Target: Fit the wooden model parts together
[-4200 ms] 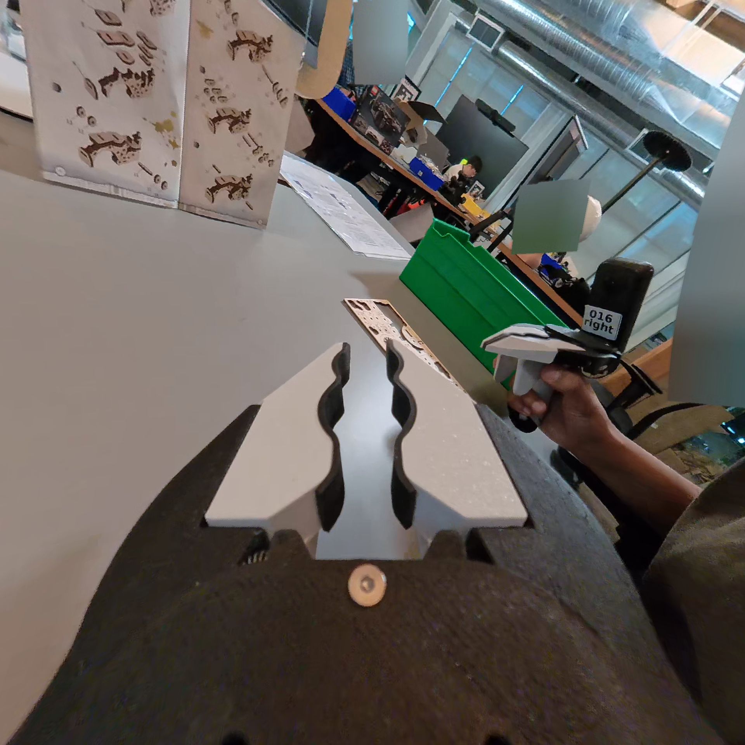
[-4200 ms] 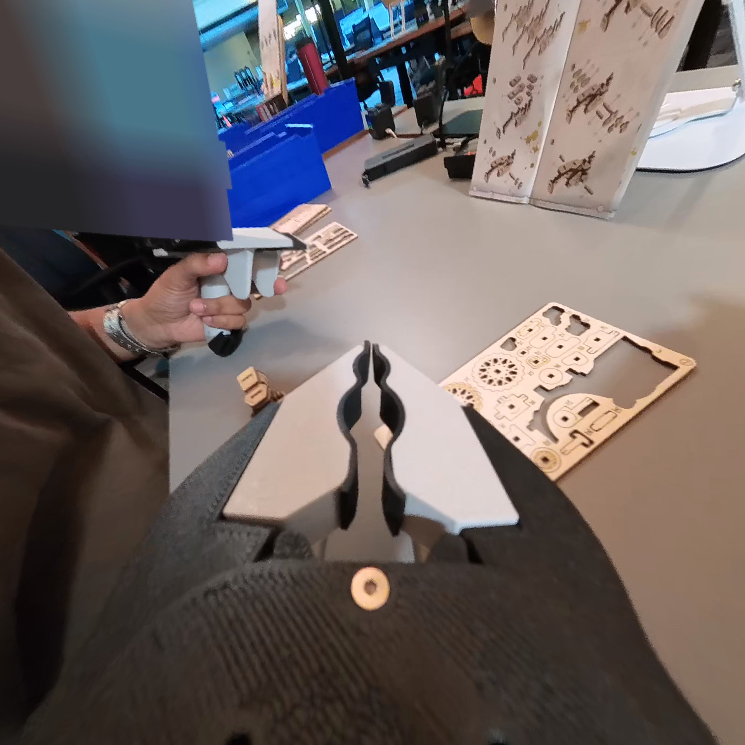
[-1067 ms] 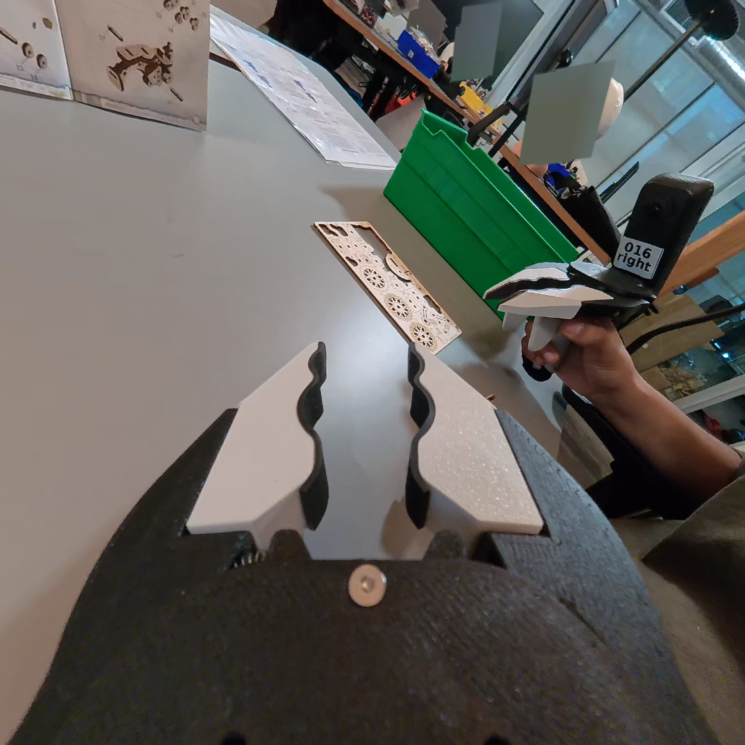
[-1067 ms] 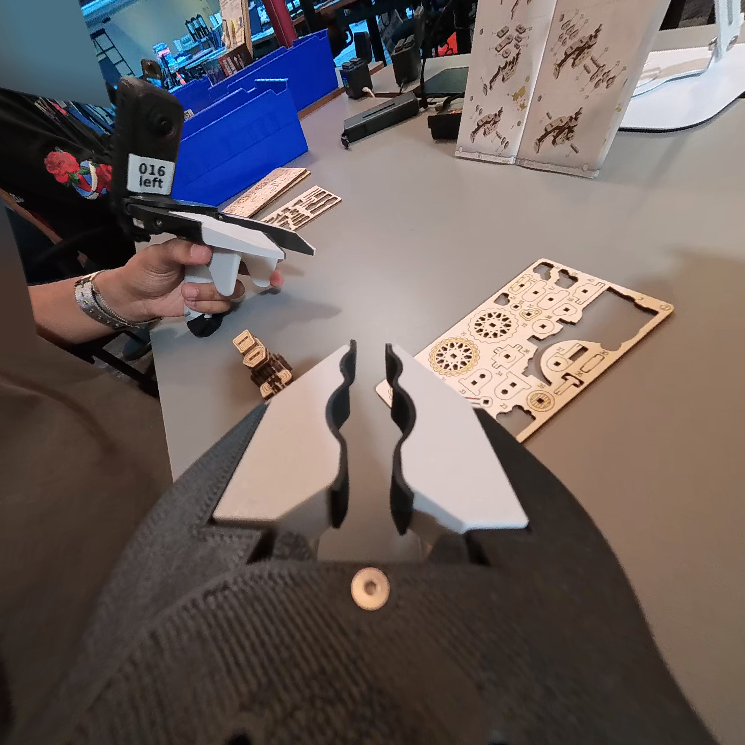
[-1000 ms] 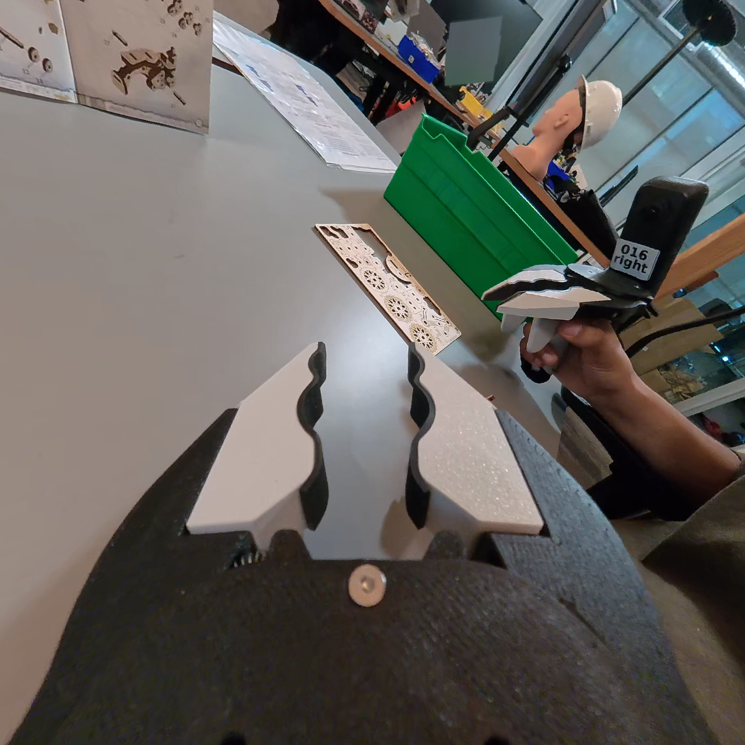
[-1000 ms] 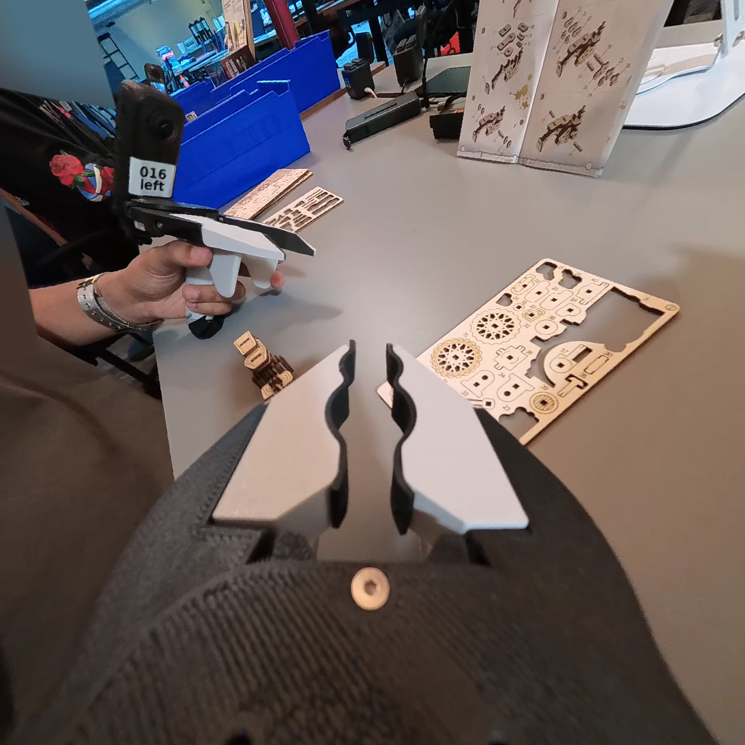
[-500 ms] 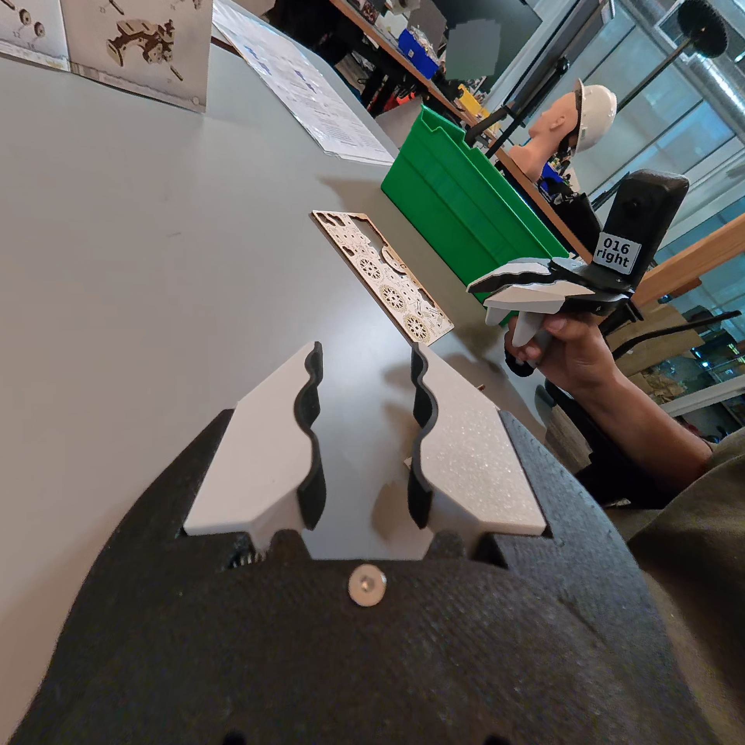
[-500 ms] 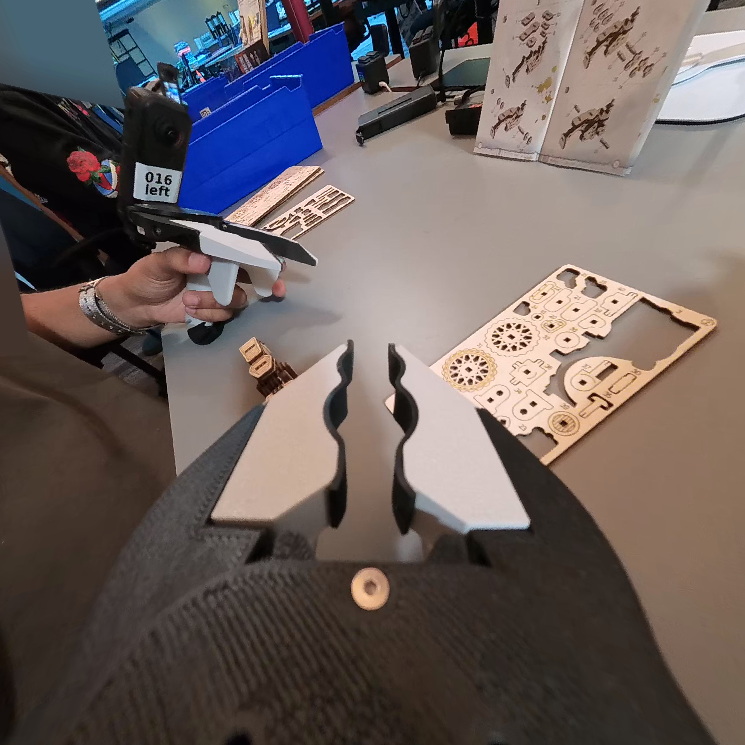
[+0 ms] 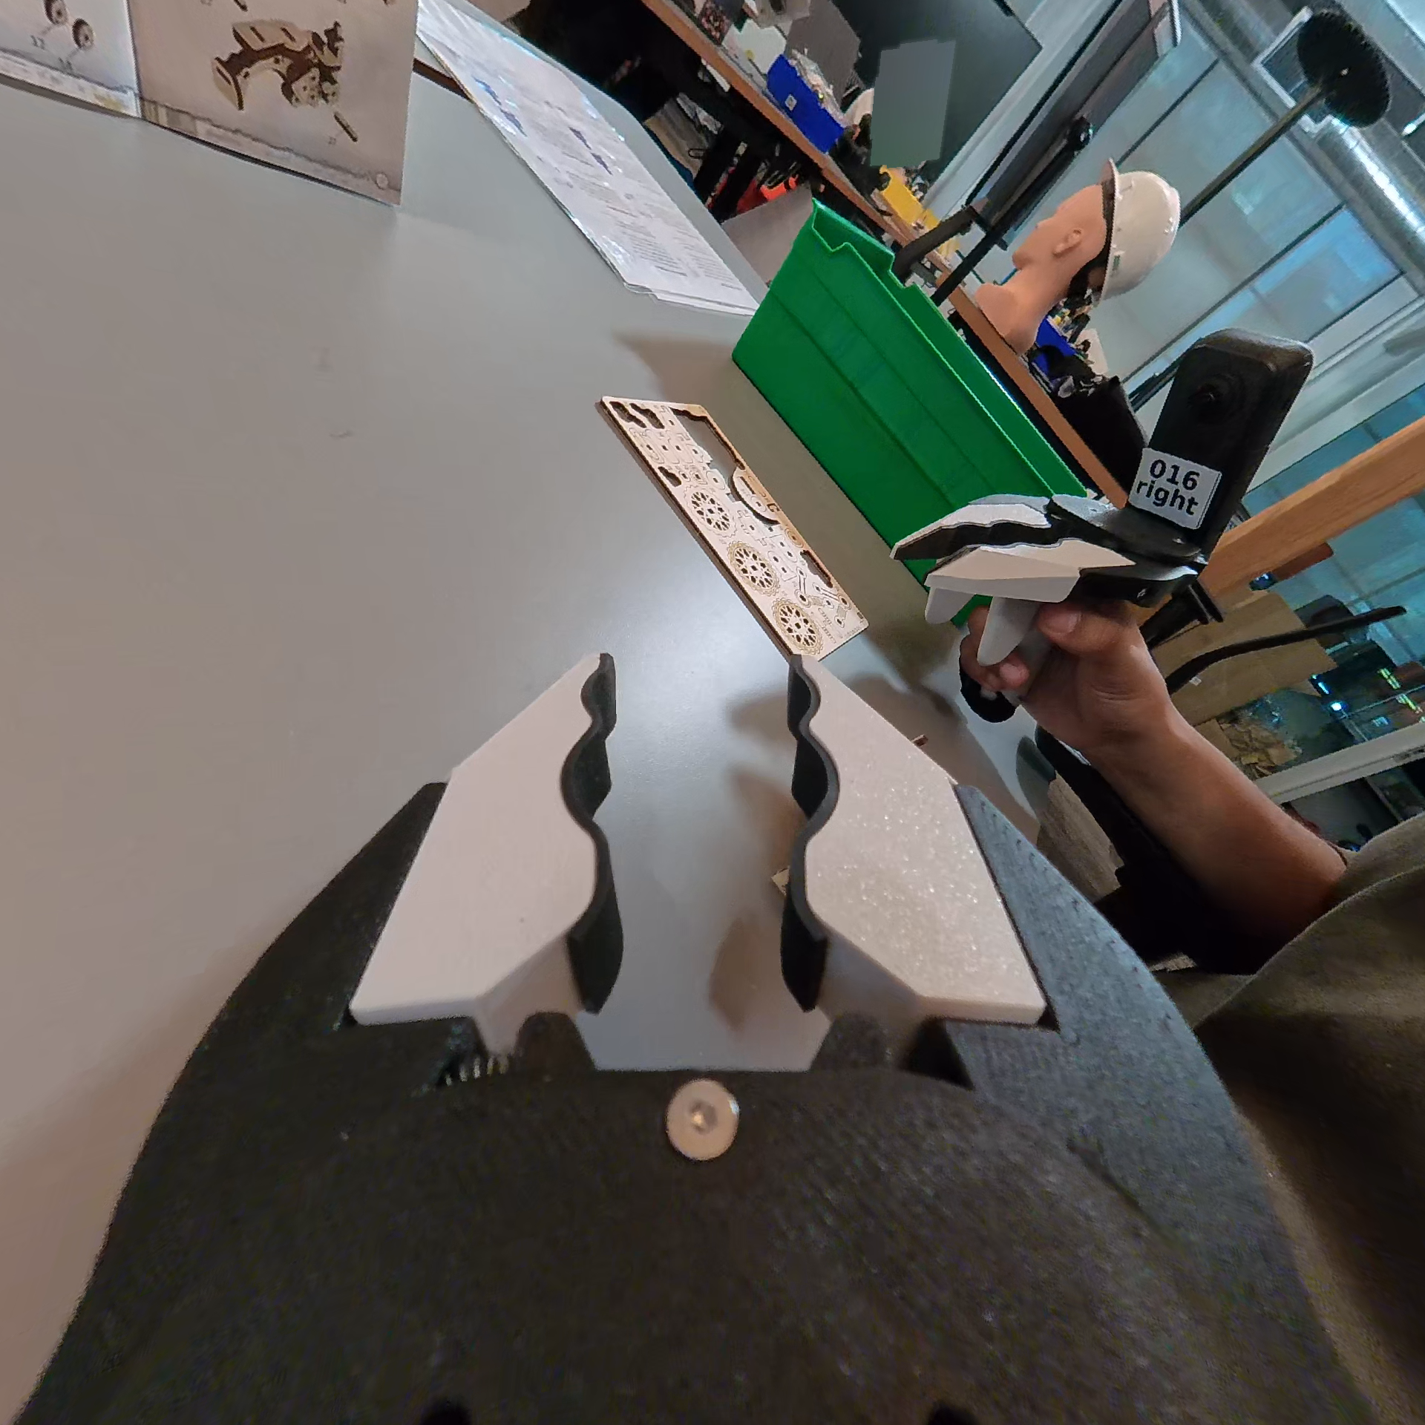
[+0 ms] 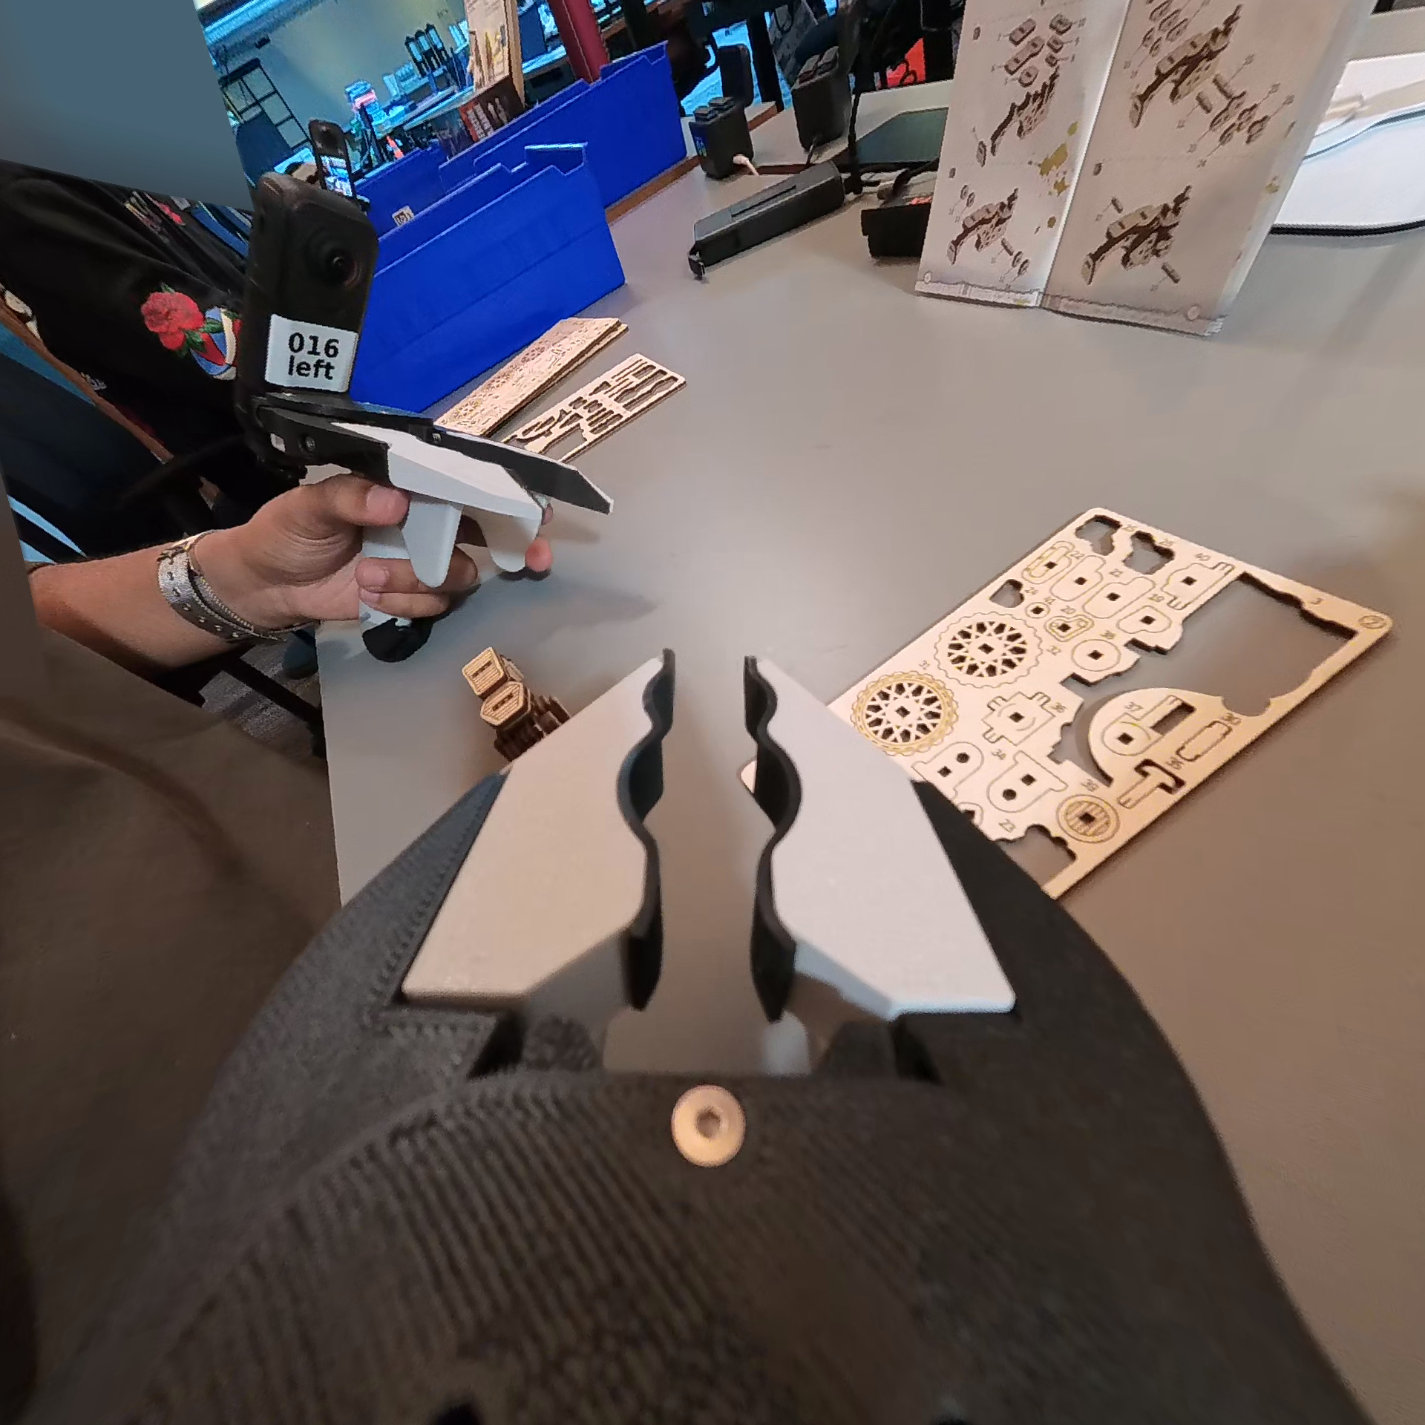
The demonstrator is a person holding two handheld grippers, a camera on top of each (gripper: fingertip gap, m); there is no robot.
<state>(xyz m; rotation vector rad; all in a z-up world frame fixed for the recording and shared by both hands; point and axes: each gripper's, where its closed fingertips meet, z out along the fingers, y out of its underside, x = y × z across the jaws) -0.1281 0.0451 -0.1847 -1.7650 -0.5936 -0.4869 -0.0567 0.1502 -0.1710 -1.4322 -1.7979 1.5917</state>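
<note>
A flat wooden parts sheet with punched gears and tabs lies on the grey table, right of my right gripper; it also shows in the left wrist view. A small part-built wooden model sits near the table's front edge, just left of my right gripper's fingers. My right gripper is open and empty, with a narrow gap. My left gripper is open and empty above bare table. Each gripper shows in the other's view, held in a hand: the left, the right.
Folded instruction sheets stand at the back. More wooden sheets lie by blue bins on the left. A green bin stands at the right. Papers lie at the back. A mannequin head with a hard hat is beyond. The tips of one gripper are about 15 centimeters away from the tips of the other.
Both grippers have drifted slightly; the parts sheet sits a little farther right and lower in the right wrist view. The right gripper's gap has widened a little. Nothing was grasped.
</note>
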